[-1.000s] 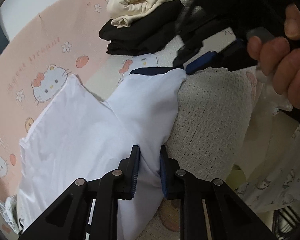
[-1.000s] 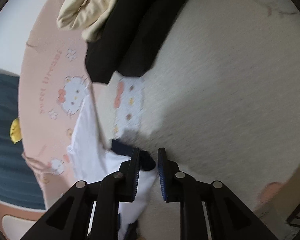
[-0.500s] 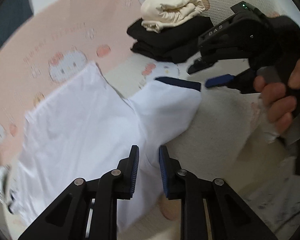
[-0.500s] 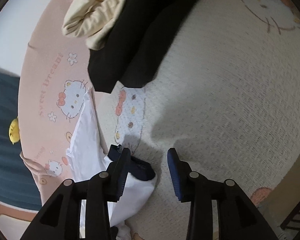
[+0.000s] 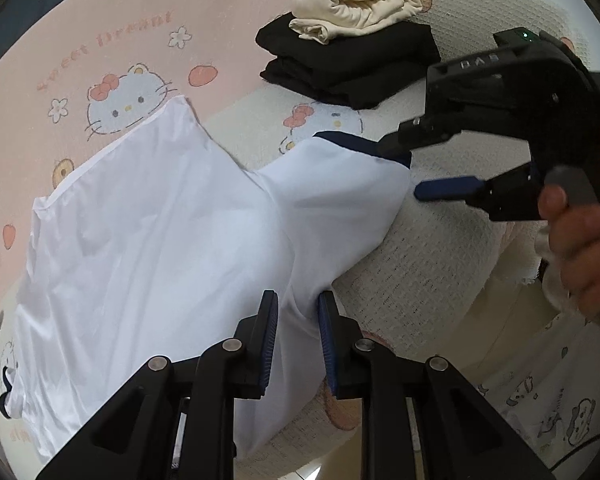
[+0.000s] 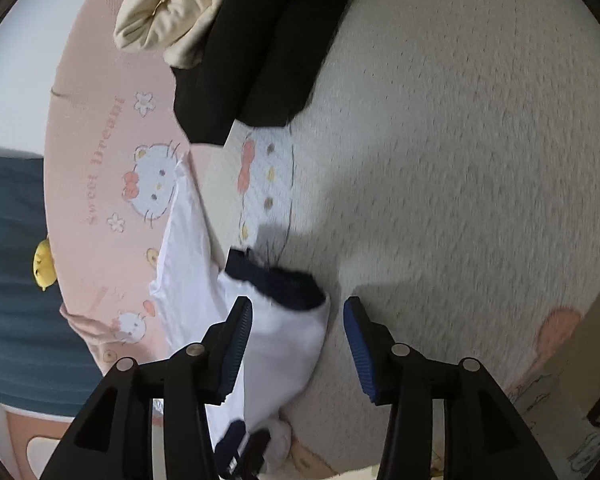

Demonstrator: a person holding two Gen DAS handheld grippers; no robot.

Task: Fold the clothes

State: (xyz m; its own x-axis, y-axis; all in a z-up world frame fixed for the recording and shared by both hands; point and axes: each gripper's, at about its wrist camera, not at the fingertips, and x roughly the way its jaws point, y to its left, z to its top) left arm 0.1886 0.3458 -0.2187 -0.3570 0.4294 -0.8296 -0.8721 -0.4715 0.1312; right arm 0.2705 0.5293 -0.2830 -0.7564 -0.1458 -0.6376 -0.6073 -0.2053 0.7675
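Left wrist view: white shirt [image 5: 148,232] spread across the middle and left of the frame on a bed cover [image 5: 440,264], pink at the upper left with cartoon cats, cream and textured at the right. Left tool [image 5: 298,332] at bottom centre, clenched on a pinch of white cloth near the sleeve's base. Sleeve runs up to the right; its navy cuff [image 5: 356,144] sits at centre right. Right tool [image 5: 410,170] enters from the right edge, held by a hand [image 5: 580,248]; its jaws have just been opening and stand released, upper finger over the cuff, lower blue pad just beside the sleeve edge. Upper centre: folded black clothes [image 5: 356,64] with a cream garment [image 5: 356,4] on top. Right wrist view: right tool [image 6: 298,344] at the bottom, jaws apart, sleeve end and navy cuff [image 6: 276,280] lying between them, loose. Black stack [image 6: 260,48] and cream garment [image 6: 168,4] at upper left.
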